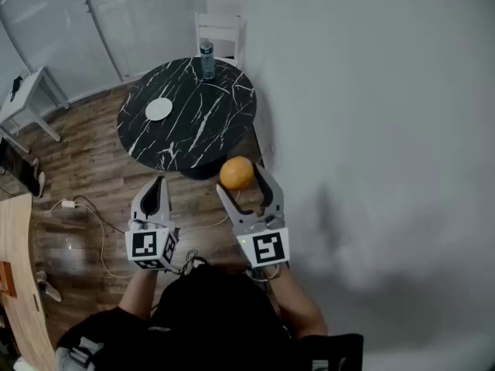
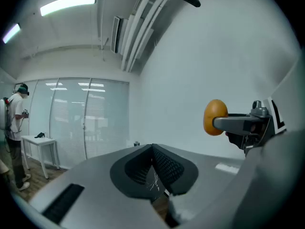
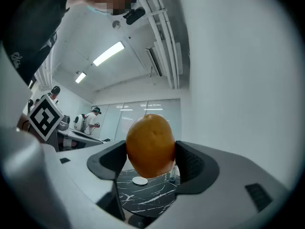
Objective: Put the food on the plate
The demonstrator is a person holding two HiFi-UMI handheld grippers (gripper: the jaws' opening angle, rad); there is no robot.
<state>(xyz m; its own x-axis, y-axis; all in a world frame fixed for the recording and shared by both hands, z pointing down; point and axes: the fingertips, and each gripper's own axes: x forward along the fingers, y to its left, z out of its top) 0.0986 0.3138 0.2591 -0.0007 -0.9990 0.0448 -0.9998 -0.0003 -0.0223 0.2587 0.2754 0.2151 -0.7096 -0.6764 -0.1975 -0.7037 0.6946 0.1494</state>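
An orange fruit [image 1: 237, 173] sits between the jaws of my right gripper [image 1: 240, 179], which is shut on it and held in the air short of the table. In the right gripper view the orange fruit [image 3: 150, 145] fills the gap between the dark pads. Ahead stands a round black marble table [image 1: 209, 134] with a small white plate [image 1: 158, 109] on its left part; that plate [image 3: 139, 180] shows under the fruit. My left gripper [image 1: 158, 184] hangs beside the right one, shut and empty, its pads [image 2: 164, 163] meeting. From the left gripper view the fruit [image 2: 215, 117] shows at right.
A clear bottle [image 1: 207, 59] stands at the table's far edge. Behind it is a white chair [image 1: 222, 29]. A white side table [image 1: 23, 91] is at far left, a wooden desk edge [image 1: 15, 284] at near left, cables [image 1: 85, 207] on the floor. A person [image 2: 14, 123] stands by the glass wall.
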